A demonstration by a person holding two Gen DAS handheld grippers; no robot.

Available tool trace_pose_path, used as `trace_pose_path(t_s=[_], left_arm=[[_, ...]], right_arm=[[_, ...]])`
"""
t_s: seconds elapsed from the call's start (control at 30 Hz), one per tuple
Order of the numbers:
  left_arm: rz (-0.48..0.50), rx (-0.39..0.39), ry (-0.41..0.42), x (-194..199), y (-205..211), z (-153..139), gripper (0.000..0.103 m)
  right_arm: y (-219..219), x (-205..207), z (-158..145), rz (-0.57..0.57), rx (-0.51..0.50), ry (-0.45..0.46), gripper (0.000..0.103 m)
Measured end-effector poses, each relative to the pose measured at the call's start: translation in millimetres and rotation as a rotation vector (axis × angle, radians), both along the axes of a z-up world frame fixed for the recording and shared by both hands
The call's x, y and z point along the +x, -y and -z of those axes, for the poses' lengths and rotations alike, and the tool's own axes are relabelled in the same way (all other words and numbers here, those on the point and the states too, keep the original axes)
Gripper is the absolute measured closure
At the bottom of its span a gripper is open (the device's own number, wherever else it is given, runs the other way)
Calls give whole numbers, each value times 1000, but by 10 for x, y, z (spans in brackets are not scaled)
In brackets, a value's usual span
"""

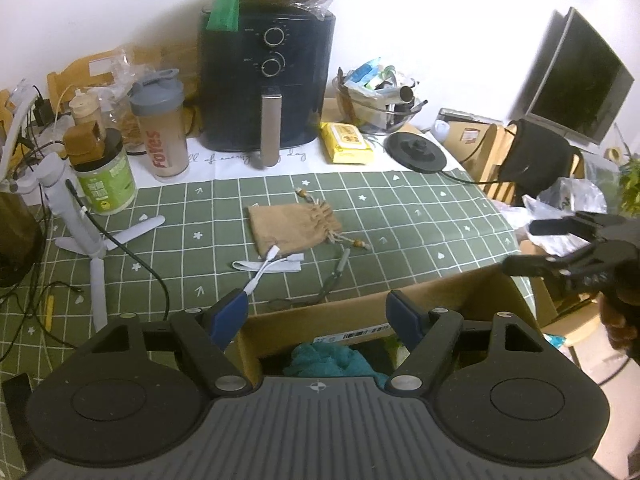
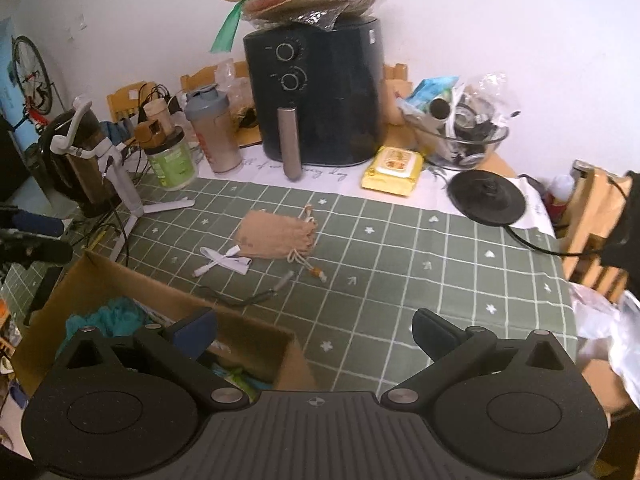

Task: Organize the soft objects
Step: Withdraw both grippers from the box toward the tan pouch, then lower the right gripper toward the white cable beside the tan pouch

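Note:
A tan burlap drawstring pouch (image 1: 288, 228) (image 2: 276, 236) lies flat in the middle of the green checked tablecloth (image 1: 400, 216). Beside it are a white cable (image 1: 268, 264) and a thin grey lanyard (image 1: 332, 280). An open cardboard box (image 1: 360, 312) (image 2: 160, 292) stands at the near table edge, with a teal cloth (image 1: 328, 360) (image 2: 108, 316) inside. My left gripper (image 1: 316, 316) hangs open over the box's far wall, with nothing between its fingers. My right gripper (image 2: 316, 332) is open and empty, just right of the box, and its fingers (image 1: 552, 226) also show in the left wrist view.
At the back stand a black air fryer (image 1: 268, 80), a shaker bottle (image 1: 162, 128), a green jar (image 1: 106, 184) and a white tripod (image 1: 80, 220). A yellow wipes pack (image 1: 346, 142), a black kettle base (image 1: 416, 152) and a cluttered glass bowl (image 2: 460, 140) sit at the back right.

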State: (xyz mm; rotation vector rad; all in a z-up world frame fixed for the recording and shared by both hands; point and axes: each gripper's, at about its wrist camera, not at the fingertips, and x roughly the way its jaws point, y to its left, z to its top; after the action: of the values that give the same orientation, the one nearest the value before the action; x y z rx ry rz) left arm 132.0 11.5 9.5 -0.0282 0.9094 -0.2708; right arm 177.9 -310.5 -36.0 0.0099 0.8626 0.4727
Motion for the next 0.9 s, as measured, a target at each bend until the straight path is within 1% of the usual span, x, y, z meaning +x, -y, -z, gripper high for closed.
trace_pose_path(t_s=[0.17,0.27,0.37,0.53,0.6,0.67,0.77,0.83,0.9], left_arm=[[8,-23,19,24,-20,-3,27],[13,-27,42,38,-33,-23,27],[6,-32,59,65,-64,-53,27],[-12,-46,86,104,-164,-87,27],[-30,-44,86,118,-210,-84,27],[-47,-39,84,132,-265,-72,27],[-72,-35,78,136,-338,-44,27],[-88,-39,68,134,-388,-17,27],[-102,-46,57,132,-434,8,27]], right_arm=[[-102,331,107,-65,7,-37,0],[-162,564,193,-103,25,-84,0],[-252,831,319,-144,9,-148,0],[-397,1142,530,-219,6,-213,2],[-441,1246,621,-251,24,-238,6],[-483,1346,716,-271,30,-267,6],[-556,1476,869,-311,46,-319,15],[-607,1536,962,-336,52,-344,18],[-677,1583,1075,-368,59,-381,24]])
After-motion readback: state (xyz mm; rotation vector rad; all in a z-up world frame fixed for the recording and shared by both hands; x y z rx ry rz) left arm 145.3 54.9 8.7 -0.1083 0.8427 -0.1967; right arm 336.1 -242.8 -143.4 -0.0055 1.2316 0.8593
